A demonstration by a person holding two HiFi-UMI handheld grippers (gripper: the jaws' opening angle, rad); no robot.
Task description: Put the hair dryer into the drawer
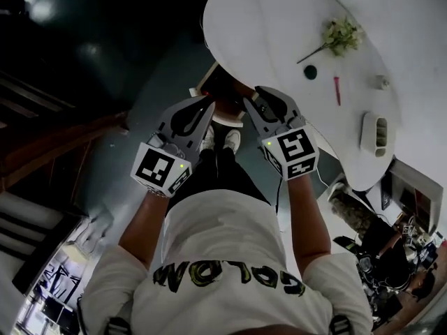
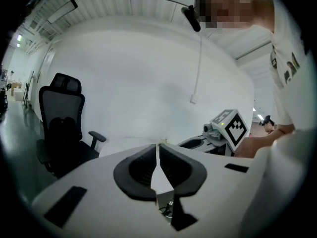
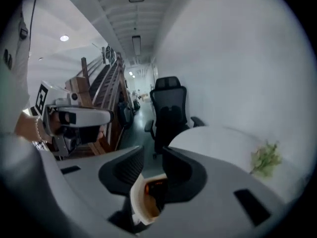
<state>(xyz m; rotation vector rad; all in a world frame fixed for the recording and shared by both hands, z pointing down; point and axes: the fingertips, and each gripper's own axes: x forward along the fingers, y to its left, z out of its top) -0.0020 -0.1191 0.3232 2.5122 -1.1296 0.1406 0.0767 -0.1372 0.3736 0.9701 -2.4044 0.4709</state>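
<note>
I hold both grippers up in front of my chest, side by side and apart. My left gripper (image 1: 209, 107) (image 2: 158, 146) is shut, its tips touching with nothing between them. My right gripper (image 1: 250, 100) (image 3: 153, 151) stands open with a narrow gap and holds nothing. Below and between them sits an open white-rimmed drawer (image 1: 218, 89) (image 3: 142, 201) with a brown inside. A dark object with an orange spot (image 3: 157, 188) lies in it; I cannot tell whether it is the hair dryer. Each gripper shows in the other's view: the right gripper's marker cube (image 2: 230, 128), the left gripper's body (image 3: 74, 117).
A round white table (image 1: 279, 19) (image 3: 223, 140) stands ahead on the right with a green plant (image 1: 341, 33) (image 3: 265, 157), a pink pen (image 1: 336, 91) and a white holder (image 1: 377, 132). A black office chair (image 2: 62, 128) (image 3: 168, 114) stands nearby. Wooden stairs (image 1: 56, 145) lie left, clutter (image 1: 391, 250) lower right.
</note>
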